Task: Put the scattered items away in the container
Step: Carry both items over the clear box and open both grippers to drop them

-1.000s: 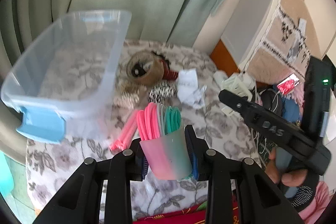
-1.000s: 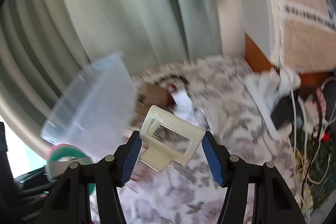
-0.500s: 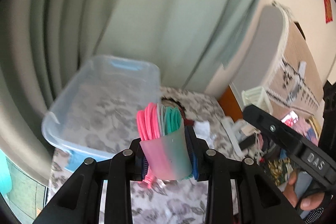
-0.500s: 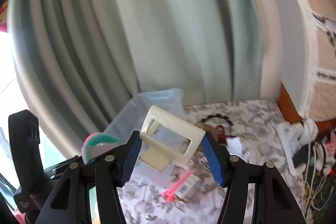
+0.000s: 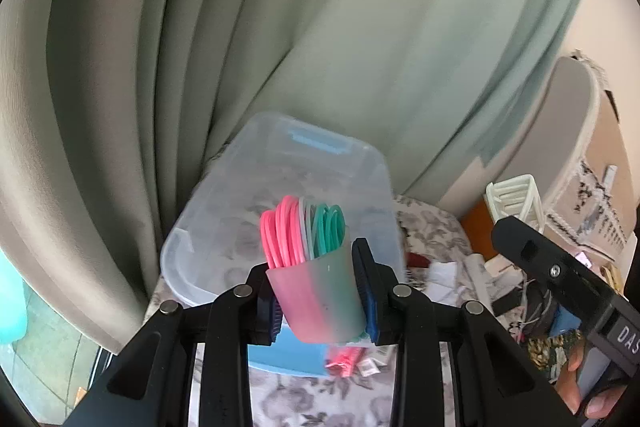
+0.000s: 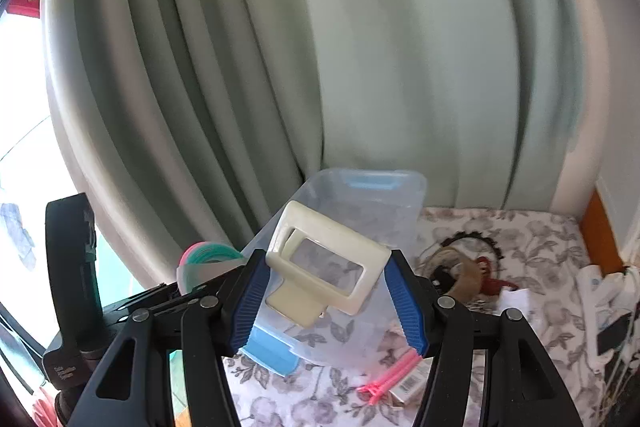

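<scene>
My left gripper (image 5: 318, 291) is shut on a pink-and-green cup of bangles (image 5: 316, 297), held up in front of the clear plastic container (image 5: 280, 187) with blue handles. My right gripper (image 6: 326, 287) is shut on a cream plastic frame holder (image 6: 326, 267), also raised before the container (image 6: 360, 211). The container stands on a floral-covered surface (image 6: 520, 239) against the curtain, and its inside looks bare. In the right wrist view the bangle cup (image 6: 208, 259) shows at the left. In the left wrist view the right gripper's body (image 5: 560, 279) crosses the right side, and the cream holder (image 5: 516, 197) shows behind it.
A pink clip packet (image 6: 390, 379) lies by the container's near corner. A brown tape roll (image 6: 456, 273), a dark hair band (image 6: 476, 239), a red piece (image 6: 494, 277) and crumpled paper (image 6: 514, 301) lie to the right. Cables and a power strip (image 6: 596, 287) crowd the far right. A green curtain (image 6: 360, 47) hangs behind.
Both grippers have risen and swung left toward the container, keeping their loads. The container now sits centred behind each held item, and the scattered items have dropped toward the lower right.
</scene>
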Motion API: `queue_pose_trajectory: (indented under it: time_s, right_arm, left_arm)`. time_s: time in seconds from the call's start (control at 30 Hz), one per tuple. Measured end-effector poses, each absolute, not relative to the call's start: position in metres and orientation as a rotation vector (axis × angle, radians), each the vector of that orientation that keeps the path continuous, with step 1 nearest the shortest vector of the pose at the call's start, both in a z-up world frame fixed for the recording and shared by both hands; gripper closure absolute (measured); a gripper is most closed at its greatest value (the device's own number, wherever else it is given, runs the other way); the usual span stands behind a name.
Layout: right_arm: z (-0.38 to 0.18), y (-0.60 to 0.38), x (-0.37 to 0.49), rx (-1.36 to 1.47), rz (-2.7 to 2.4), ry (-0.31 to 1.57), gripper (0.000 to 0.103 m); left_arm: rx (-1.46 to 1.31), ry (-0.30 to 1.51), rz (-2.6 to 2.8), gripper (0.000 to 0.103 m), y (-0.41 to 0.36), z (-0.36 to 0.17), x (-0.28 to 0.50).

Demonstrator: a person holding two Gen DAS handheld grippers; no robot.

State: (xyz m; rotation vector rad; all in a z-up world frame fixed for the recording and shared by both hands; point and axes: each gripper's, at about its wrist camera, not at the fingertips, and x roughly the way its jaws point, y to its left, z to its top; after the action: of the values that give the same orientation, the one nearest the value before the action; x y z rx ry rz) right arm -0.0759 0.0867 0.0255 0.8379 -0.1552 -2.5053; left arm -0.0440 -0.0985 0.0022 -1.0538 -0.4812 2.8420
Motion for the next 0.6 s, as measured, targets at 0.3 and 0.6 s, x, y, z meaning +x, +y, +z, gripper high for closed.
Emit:
queue_pose_trajectory:
  time_s: [0.3,0.6]
  right_arm:
    - [0.008,0.054,-0.109,0.897,-2.442,-0.116,0.04]
    - [0.001,0.042,-0.136,0.955,-2.433,-0.103,0.036]
  left_arm:
    - [-1.151,-0.509,2.871,0.07,-0.12,-0.017,-0.072]
    - [-1.18,-0.514,2.902,0.04,-0.131,-0.02,-0.094]
